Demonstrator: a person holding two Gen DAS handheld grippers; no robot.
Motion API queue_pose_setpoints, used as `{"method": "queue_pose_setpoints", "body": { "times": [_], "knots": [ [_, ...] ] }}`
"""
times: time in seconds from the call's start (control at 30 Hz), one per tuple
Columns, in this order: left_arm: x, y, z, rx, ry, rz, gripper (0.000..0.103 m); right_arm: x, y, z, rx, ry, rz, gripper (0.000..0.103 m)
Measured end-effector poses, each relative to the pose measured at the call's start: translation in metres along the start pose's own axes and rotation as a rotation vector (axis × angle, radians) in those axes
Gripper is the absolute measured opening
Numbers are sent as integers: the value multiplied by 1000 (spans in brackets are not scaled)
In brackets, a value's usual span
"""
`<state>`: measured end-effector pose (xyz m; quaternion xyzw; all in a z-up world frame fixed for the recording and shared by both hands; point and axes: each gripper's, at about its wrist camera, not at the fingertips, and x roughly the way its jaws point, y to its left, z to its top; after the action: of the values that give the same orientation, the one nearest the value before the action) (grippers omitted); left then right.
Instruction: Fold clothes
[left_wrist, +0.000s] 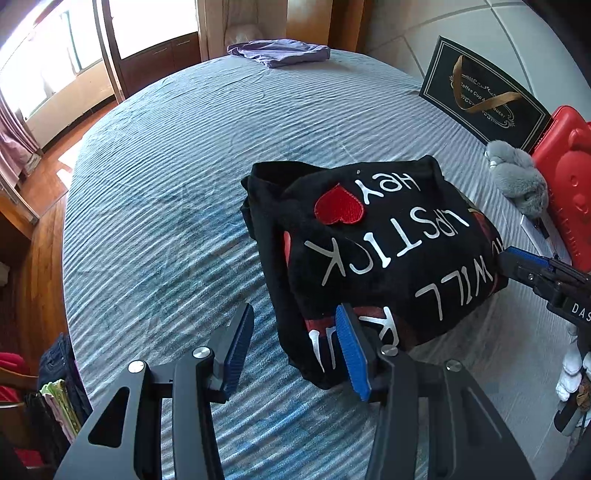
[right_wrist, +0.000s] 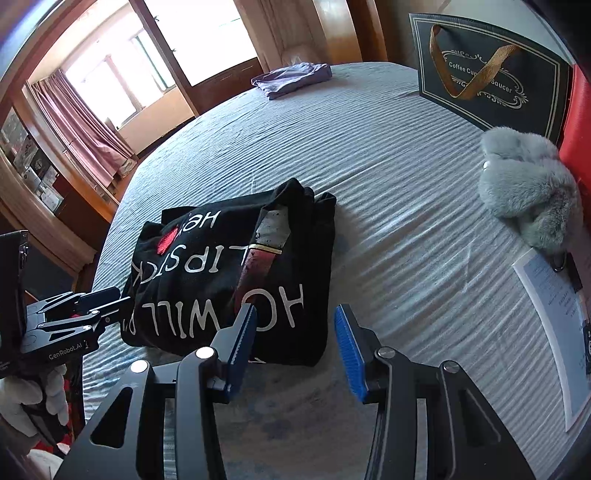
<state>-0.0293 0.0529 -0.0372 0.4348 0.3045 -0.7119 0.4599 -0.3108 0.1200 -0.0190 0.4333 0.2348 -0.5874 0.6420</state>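
A black garment (left_wrist: 373, 251) with white lettering and a red heart lies folded into a thick square on the blue striped bed sheet (left_wrist: 166, 184). My left gripper (left_wrist: 295, 310) stands open at its near left corner, one blue pad over the fabric's edge and the other over bare sheet. In the right wrist view the same garment (right_wrist: 229, 280) fills the middle left. My right gripper (right_wrist: 296, 310) is open around its near right corner, with nothing pressed. Each gripper shows in the other's view: the right gripper (left_wrist: 511, 264) at the garment's right edge, the left gripper (right_wrist: 118, 295) at its left edge.
A folded purple garment (left_wrist: 279, 53) lies at the bed's far end. Along the right side sit a black gift bag (left_wrist: 484, 99), a grey furry item (left_wrist: 517, 177), a red case (left_wrist: 569, 177) and a paper sheet (right_wrist: 554, 325). More clothes (left_wrist: 59, 402) are piled off the bed's near left.
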Motion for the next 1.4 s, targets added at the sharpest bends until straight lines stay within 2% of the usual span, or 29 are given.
{"method": "queue_pose_setpoints", "body": {
  "times": [0.03,0.07,0.13,0.27,0.33,0.4,0.47,0.5,0.63,0.7,0.8,0.83,0.87,0.9,0.93,1.03,1.13,1.17,1.2,1.23,1.27,1.33,1.4],
  "knots": [
    [3,-2,-1,11,12,12,41,5,-1,-1,5,18,-2,12],
    [5,-4,-2,16,17,17,37,9,-1,-2,10,36,-5,5],
    [12,-6,-4,28,23,33,37,16,-4,-5,25,65,-18,2],
    [17,-7,-1,32,24,45,40,21,-11,-8,67,95,-29,2],
    [10,5,2,-14,42,-12,40,13,-13,-4,62,84,-98,3],
    [-5,23,11,-92,-2,-46,41,-8,-18,7,74,24,-88,5],
    [-8,35,27,-128,-45,-39,49,-23,-16,26,56,-37,-65,5],
    [-7,40,35,-145,-55,-38,49,-25,-13,37,40,-55,-59,6],
    [11,46,48,-193,-36,-67,49,1,0,76,5,-40,-26,14],
    [18,46,51,-203,-29,-82,49,22,3,86,10,1,-4,18],
    [32,41,58,-165,-30,-60,49,48,7,91,14,39,7,32],
    [37,40,60,-150,-27,-50,46,56,8,92,17,52,16,30],
    [43,38,63,-135,-24,-40,20,64,9,92,20,66,21,23],
    [49,34,64,-116,-17,-30,9,71,11,92,19,83,8,2],
    [54,31,66,-96,-12,-18,9,74,11,90,17,76,-22,2],
    [59,14,72,15,-85,82,9,81,1,89,72,50,-58,2],
    [69,12,81,29,-93,116,14,83,-4,92,114,28,-73,2],
    [64,16,81,25,-88,99,14,81,-3,93,118,17,-88,4],
    [59,19,82,22,-83,81,15,73,-3,93,130,-4,-104,16],
    [53,23,82,17,-79,65,24,64,-3,92,140,-31,-119,25],
    [42,30,79,-4,-91,54,40,49,-3,88,142,-75,-126,26],
    [18,43,66,-48,-126,7,57,24,-3,79,139,-130,-121,30],
    [10,42,54,-52,-107,-43,60,17,0,67,128,-99,-81,38]
  ]
}}
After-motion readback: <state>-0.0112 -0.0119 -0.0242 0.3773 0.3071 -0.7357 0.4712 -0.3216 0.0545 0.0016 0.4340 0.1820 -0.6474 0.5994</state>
